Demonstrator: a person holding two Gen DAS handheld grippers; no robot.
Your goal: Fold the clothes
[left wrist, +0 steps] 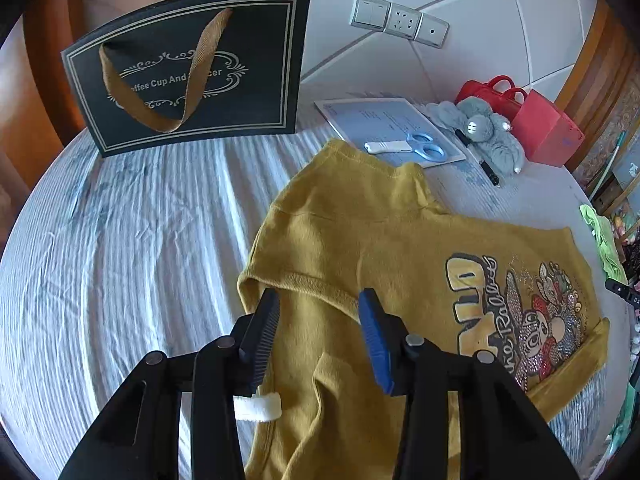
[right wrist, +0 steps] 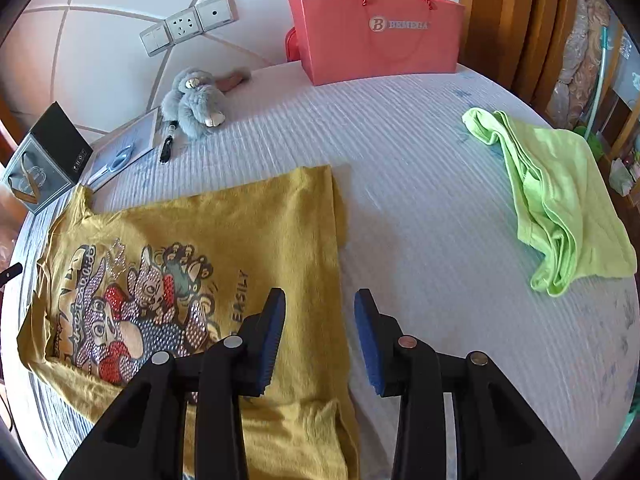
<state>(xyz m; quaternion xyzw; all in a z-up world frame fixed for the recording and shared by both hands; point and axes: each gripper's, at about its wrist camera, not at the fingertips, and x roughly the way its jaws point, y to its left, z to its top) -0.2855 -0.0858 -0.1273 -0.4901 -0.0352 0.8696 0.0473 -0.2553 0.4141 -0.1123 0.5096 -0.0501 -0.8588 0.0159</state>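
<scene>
I see the bed [right wrist: 420, 208], covered in a pale ribbed sheet, filling both views. On it lies the mustard-yellow T-shirt [left wrist: 340, 240], spread flat with its sequinned cartoon print facing up and a sleeve folded in over the body near my left side; from the right wrist its straight hem edge [right wrist: 336, 216] runs up the picture. Well apart, toward the right edge of the bed, a lime-green garment [right wrist: 560, 200] lies crumpled. At the headboard stand a black gift bag [left wrist: 192, 68] with a tan ribbon handle and a red paper bag [right wrist: 380, 36]. Near them are a grey plush toy [right wrist: 192, 104], a printed sheet [left wrist: 388, 124] with blue-handled scissors [left wrist: 416, 146] on it, and a black pen [left wrist: 480, 160].

My left gripper [left wrist: 318, 320] hangs over the folded sleeve, its fingers parted about halfway and holding nothing. My right gripper [right wrist: 320, 320] hangs over the shirt's hem edge, fingers likewise apart and empty.
</scene>
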